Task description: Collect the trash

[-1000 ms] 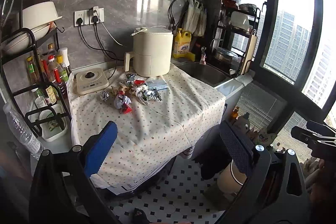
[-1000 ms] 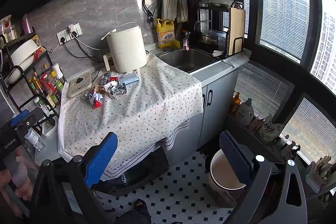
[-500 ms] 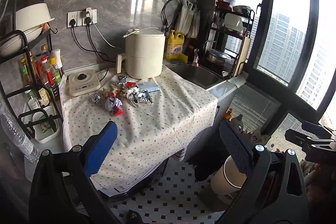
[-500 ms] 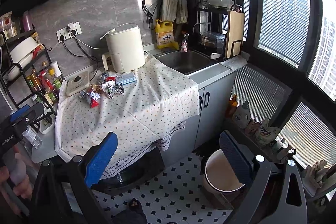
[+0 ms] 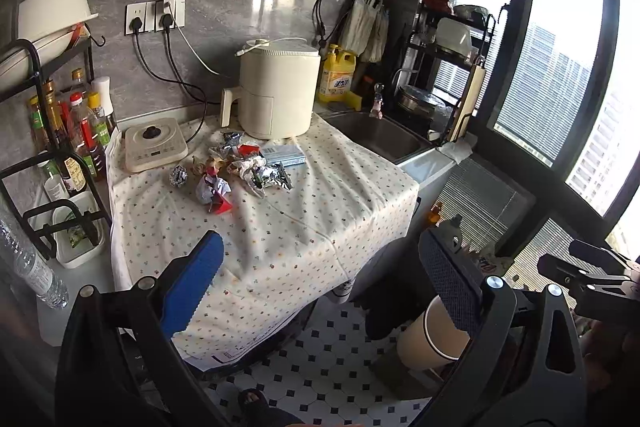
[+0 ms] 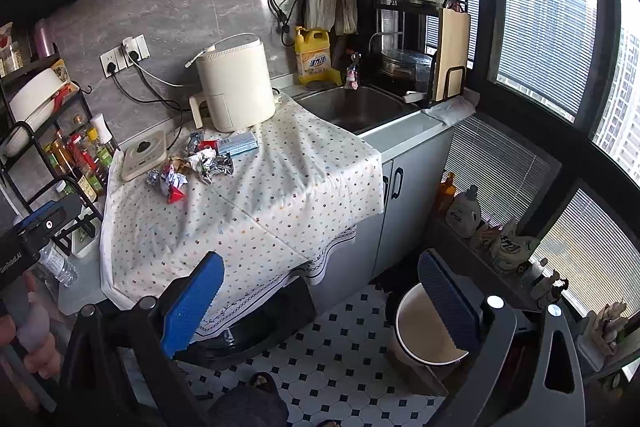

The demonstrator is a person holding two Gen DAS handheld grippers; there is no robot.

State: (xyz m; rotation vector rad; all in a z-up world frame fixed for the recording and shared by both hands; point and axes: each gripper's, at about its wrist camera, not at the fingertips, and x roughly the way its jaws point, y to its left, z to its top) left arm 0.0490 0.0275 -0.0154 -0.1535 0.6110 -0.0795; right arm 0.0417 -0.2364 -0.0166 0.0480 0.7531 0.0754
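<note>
We see crumpled foil and paper wrappers (image 5: 236,171) on the dotted cloth (image 5: 280,227), a smooth cream appliance (image 5: 278,93) behind; both our grippers (image 5: 316,283) (image 6: 316,303) gape empty.

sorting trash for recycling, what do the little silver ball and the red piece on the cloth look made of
Silver ball: probably crumpled metal foil, since it shows shiny, faceted creases. Red piece: seems to be folded glossy card or coated paper, with flat faces and sharp edges, though plastic is possible. Both lie on the dotted tablecloth, seemingly thin woven fabric that drapes in soft folds.

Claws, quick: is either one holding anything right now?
Left claw: open, holding nothing.
Right claw: open, holding nothing.
</note>
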